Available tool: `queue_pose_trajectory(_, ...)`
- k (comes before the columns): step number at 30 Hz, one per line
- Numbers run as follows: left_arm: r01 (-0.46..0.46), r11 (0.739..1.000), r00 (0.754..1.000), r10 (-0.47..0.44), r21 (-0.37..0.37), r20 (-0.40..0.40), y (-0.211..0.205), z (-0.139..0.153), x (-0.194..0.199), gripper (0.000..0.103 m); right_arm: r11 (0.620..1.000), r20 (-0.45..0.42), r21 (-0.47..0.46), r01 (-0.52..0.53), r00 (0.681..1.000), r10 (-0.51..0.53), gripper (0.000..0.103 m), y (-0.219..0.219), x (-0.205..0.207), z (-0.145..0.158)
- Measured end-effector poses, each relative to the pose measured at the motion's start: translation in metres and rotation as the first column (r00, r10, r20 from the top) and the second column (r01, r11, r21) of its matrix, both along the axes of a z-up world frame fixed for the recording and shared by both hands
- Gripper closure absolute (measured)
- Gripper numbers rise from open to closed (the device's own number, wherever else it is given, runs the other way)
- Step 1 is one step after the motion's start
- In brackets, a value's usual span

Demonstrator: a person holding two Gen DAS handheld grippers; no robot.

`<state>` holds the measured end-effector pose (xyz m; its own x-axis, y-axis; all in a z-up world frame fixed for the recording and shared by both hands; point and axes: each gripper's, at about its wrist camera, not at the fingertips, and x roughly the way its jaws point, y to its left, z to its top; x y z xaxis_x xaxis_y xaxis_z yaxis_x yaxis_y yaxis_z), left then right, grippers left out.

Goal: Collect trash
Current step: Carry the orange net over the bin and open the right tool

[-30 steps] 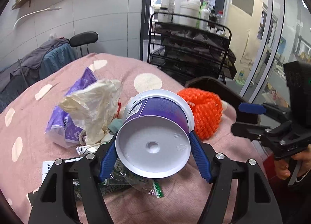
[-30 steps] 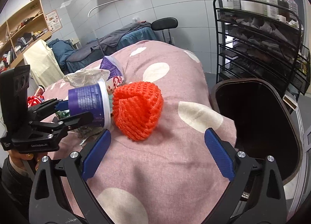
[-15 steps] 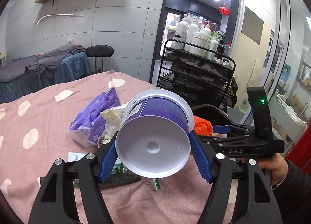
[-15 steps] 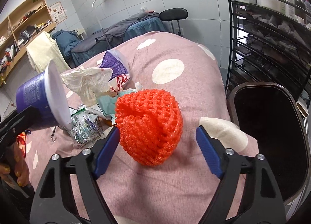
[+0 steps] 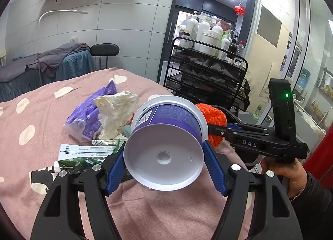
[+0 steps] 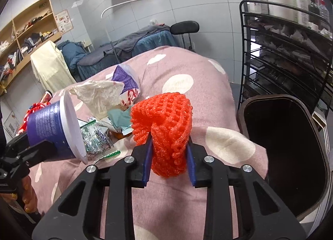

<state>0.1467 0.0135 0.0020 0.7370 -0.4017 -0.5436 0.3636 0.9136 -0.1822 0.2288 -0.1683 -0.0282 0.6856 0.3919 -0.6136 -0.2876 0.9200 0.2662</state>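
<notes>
My left gripper [image 5: 164,169] is shut on a purple and white plastic cup [image 5: 166,146], held on its side above the pink bed; the cup also shows in the right wrist view [image 6: 54,129]. My right gripper [image 6: 168,156] is shut on an orange foam fruit net [image 6: 164,123], squeezed between the blue pads and lifted slightly off the bedspread. The net shows behind the cup in the left wrist view [image 5: 212,119]. More trash lies on the bed: a crumpled cream bag [image 5: 114,113], a purple packet [image 5: 89,113] and a green carton [image 5: 83,156].
A dark bin [image 6: 287,146] stands open by the bed's right edge. A black wire rack [image 5: 208,77] with white bottles stands behind it. A foil wrapper [image 6: 95,138] lies by the cup. Another bed and a stool [image 5: 104,50] stand at the back.
My right gripper has closed on the orange net and pinched it narrow. My left gripper, still holding the cup, has shifted and tilted a little.
</notes>
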Motion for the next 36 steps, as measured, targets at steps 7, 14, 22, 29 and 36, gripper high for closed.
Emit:
queue_pose_trajectory(7, 0.064, 0.998, 0.998, -0.064, 0.001, 0.001, -0.03, 0.0, -0.003, 0.034, 0.997, 0.03, 0.011, 0.079, 0.996, -0.079, 0.074, -0.036, -0.019, 0.009)
queue_pose_trajectory(14, 0.137, 0.99, 0.991, -0.137, 0.009, -0.001, -0.066, -0.003, -0.005, 0.034, 0.984, 0.03, 0.024, 0.179, 0.983, -0.18, 0.074, -0.082, -0.032, 0.009)
queue_pose_trajectory(22, 0.211, 0.977, 0.978, -0.211, 0.014, -0.003, -0.104, -0.002, -0.002, 0.034, 0.946, -0.023, -0.039, 0.321, 0.947, -0.322, 0.074, -0.133, -0.026, -0.013)
queue_pose_trajectory(29, 0.252, 0.968, 0.968, -0.251, 0.023, -0.021, -0.131, -0.004, 0.007, 0.034, 0.907, -0.143, -0.1, 0.41, 0.896, -0.421, 0.074, -0.175, -0.006, -0.058)
queue_pose_trajectory(36, 0.274, 0.961, 0.96, -0.273, 0.026, -0.056, -0.148, -0.011, 0.016, 0.034, 0.886, -0.215, -0.18, 0.428, 0.861, -0.46, 0.074, -0.187, 0.01, -0.092)
